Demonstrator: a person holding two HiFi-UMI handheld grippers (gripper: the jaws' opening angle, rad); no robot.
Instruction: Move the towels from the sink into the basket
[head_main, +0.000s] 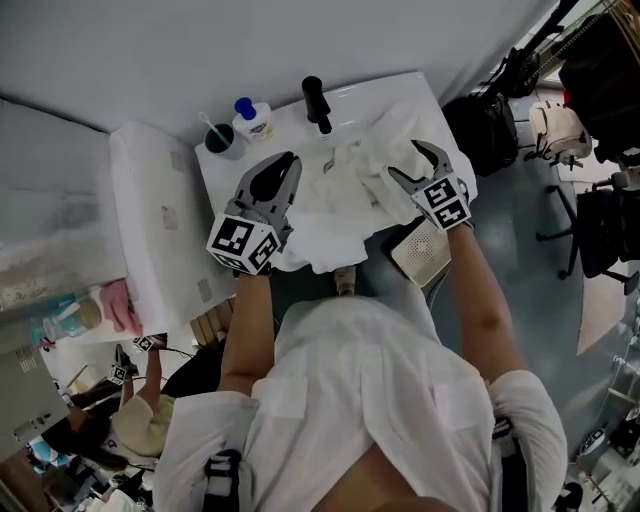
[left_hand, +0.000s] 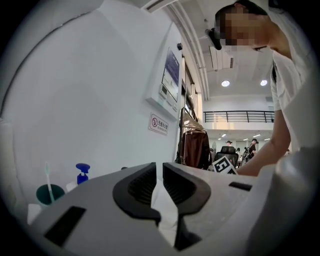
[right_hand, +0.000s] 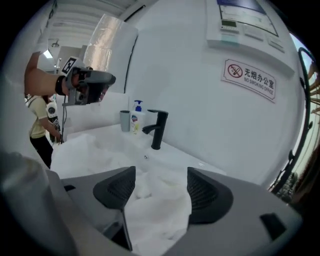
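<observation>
White towels (head_main: 335, 205) lie heaped in the white sink (head_main: 385, 88) and spill over its front edge. My left gripper (head_main: 278, 178) is at the left side of the heap; in the left gripper view its jaws (left_hand: 161, 182) stand almost together with a fold of white towel (left_hand: 167, 215) pinched between them. My right gripper (head_main: 412, 168) is over the right side of the heap. In the right gripper view it (right_hand: 160, 187) stands wide open, and bunched towel (right_hand: 157, 210) fills the gap without being pressed. A white perforated basket (head_main: 422, 255) sits on the floor below the right hand.
A black faucet (head_main: 316, 103) rises at the back of the sink. A blue-pump soap bottle (head_main: 252, 120) and a teal cup (head_main: 222, 141) with a toothbrush stand at its back left. A white cabinet (head_main: 150, 230) flanks the left; bags and chairs (head_main: 590, 200) stand right.
</observation>
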